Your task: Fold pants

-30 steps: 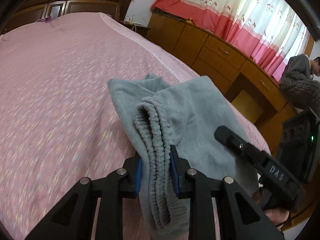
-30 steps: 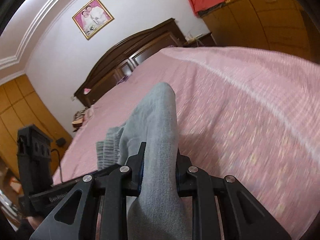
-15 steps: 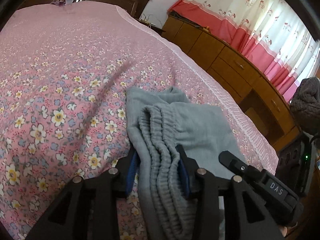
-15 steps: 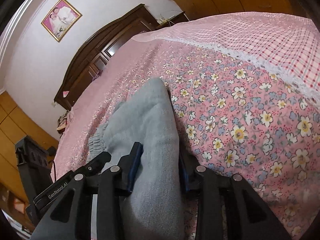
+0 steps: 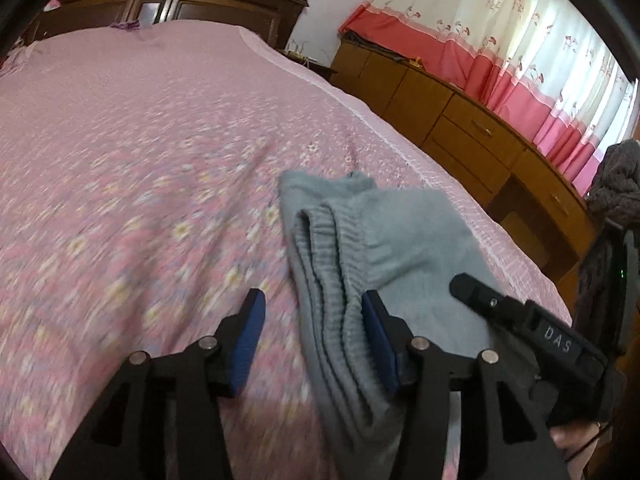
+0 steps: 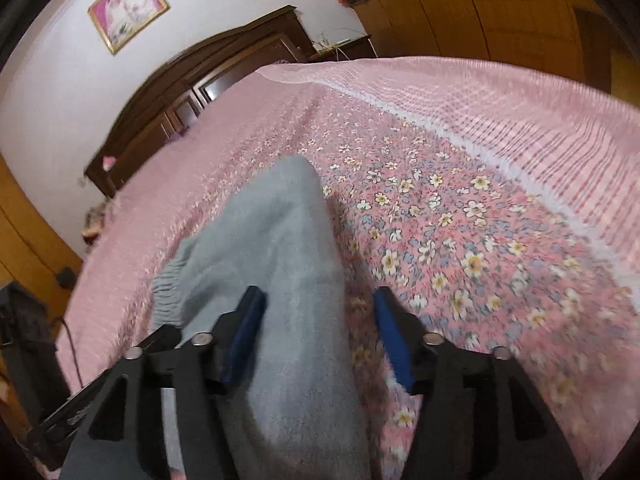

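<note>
The grey pants (image 5: 384, 240) lie folded in a bundle on the pink flowered bed (image 5: 140, 152). Their ribbed elastic waistband (image 5: 324, 248) faces my left gripper (image 5: 314, 320), which is open, with the waistband edge between its blue pads and touching the right pad (image 5: 378, 340). My right gripper (image 6: 320, 332) is open too, with the smooth folded side of the pants (image 6: 280, 240) between its fingers, next to the left pad (image 6: 246, 332). The right gripper's body (image 5: 532, 332) shows at the right of the left wrist view.
A dark wooden headboard (image 5: 172, 4) stands at the far end of the bed. Wooden drawers (image 5: 472, 128) and a pink and white curtain (image 5: 500, 32) run along the bed's right side. A framed picture (image 6: 128, 6) hangs on the wall.
Both grippers have opened and let go of the pants, which now rest on the bed. One second ago both were shut on the bundle and held it above the bed.
</note>
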Demonstrator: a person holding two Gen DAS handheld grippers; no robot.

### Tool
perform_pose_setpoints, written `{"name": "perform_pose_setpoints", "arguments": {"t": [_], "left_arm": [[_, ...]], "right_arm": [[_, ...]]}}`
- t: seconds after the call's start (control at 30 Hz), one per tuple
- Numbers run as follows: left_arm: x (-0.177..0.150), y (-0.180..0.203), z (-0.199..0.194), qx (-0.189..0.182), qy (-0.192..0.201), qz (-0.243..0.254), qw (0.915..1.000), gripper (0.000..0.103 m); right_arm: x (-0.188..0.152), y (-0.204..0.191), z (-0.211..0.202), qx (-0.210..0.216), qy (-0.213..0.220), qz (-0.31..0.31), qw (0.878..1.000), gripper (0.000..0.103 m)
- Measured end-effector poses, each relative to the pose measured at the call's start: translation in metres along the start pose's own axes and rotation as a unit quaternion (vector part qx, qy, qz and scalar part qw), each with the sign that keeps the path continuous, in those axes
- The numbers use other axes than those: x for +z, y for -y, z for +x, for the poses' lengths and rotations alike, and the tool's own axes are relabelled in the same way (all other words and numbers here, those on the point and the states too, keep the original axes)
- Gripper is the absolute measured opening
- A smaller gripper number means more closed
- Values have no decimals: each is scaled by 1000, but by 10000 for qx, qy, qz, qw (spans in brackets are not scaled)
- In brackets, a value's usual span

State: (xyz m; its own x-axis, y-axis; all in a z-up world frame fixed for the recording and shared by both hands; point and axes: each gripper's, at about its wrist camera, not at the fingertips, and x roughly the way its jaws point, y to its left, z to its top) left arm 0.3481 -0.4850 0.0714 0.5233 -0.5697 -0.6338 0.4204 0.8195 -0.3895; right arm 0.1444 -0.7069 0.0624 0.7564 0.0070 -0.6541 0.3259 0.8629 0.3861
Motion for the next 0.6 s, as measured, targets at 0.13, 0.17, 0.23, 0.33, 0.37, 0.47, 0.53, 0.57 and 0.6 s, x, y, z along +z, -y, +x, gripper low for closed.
{"name": "perform_pose_setpoints", "arguments": {"t": [0.13,0.17,0.23,0.33,0.37,0.47,0.53,0.57,0.6], "left_arm": [[-26,3,-30,359,190,142,9991,57],[-32,3,-38,549,274,160,9980,56],[-41,0,-43,928,139,139,9955,55],[-52,-4,-55,860,74,68,9962,54],[-56,-3,-64,763,102,83,9970,53],[-60,4,-88,177,310,247,9991,40],[-51,21,-103,-167,503,588,9969,35],[-41,35,-103,-311,484,860,9946,31],[-33,46,-100,-355,410,1083,9926,29]], "right_arm": [[-5,-11,-13,-443,-240,-290,9983,73],[-10,-15,-22,-605,-241,-445,9969,73],[-18,-14,-30,-968,-258,-696,9925,75],[-28,-10,-43,-1033,-371,-876,9901,75],[-30,-7,-49,-1006,-404,-894,9901,75],[-35,-3,-59,-972,-282,-911,9907,75],[-36,-4,-72,-1009,200,-896,9907,73],[-34,-11,-86,-1021,811,-970,9867,68],[-34,-15,-94,-883,1105,-1051,9844,58]]}}
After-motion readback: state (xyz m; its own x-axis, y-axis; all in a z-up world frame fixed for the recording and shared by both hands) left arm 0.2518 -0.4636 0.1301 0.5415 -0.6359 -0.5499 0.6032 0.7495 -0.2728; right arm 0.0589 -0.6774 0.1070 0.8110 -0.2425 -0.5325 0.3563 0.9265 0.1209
